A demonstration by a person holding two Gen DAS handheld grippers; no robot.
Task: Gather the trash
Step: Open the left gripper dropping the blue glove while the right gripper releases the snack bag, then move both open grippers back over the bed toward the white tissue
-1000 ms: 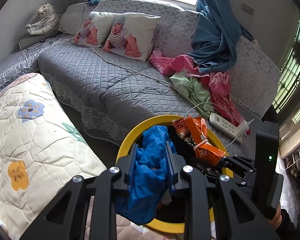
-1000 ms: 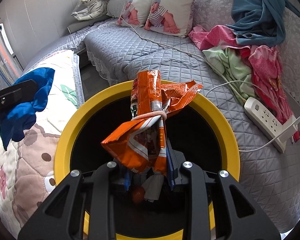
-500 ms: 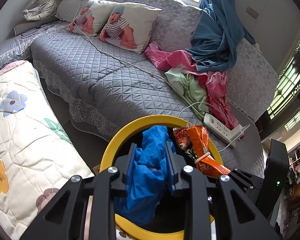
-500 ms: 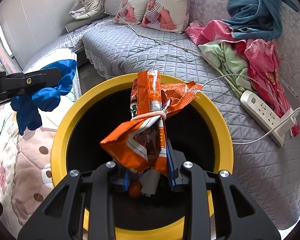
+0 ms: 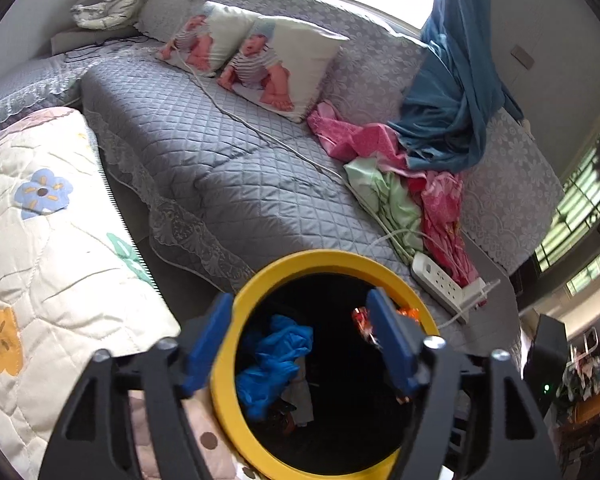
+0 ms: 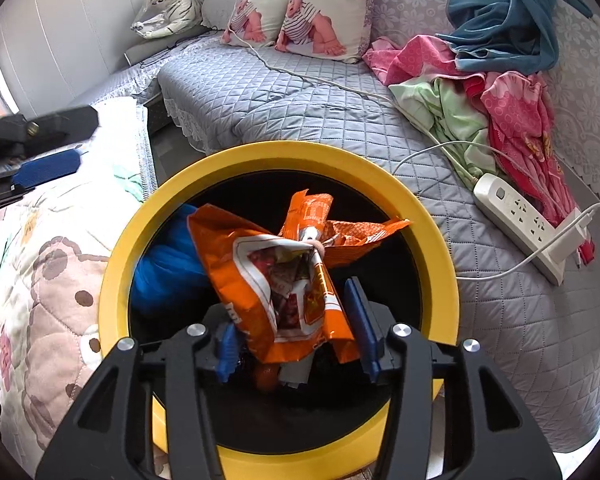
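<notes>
A yellow-rimmed bin [image 5: 320,258] with a black inside stands under both grippers. My left gripper [image 5: 300,340] hangs over it, its jaws opening wide with nothing between them. A crumpled blue plastic piece [image 5: 276,360] lies loose inside the bin, also in the right wrist view [image 6: 164,264]. My right gripper [image 6: 294,336] is over the bin [image 6: 284,152] with its jaws opening. The orange snack bag [image 6: 276,276] sags between its blue pads [image 6: 360,320], which do not press on it. My left gripper [image 6: 40,140] shows at the upper left there.
A grey quilted sofa [image 5: 220,168] lies behind the bin with two printed pillows [image 5: 284,68], a pile of pink, green and blue clothes [image 5: 412,168] and a white power strip [image 6: 524,224] with cables. A cream flowered quilt [image 5: 52,240] lies to the left.
Both grippers' jaws have opened. The blue piece has dropped from the left gripper into the bin. The orange bag has slipped lower and tipped between the right jaws.
</notes>
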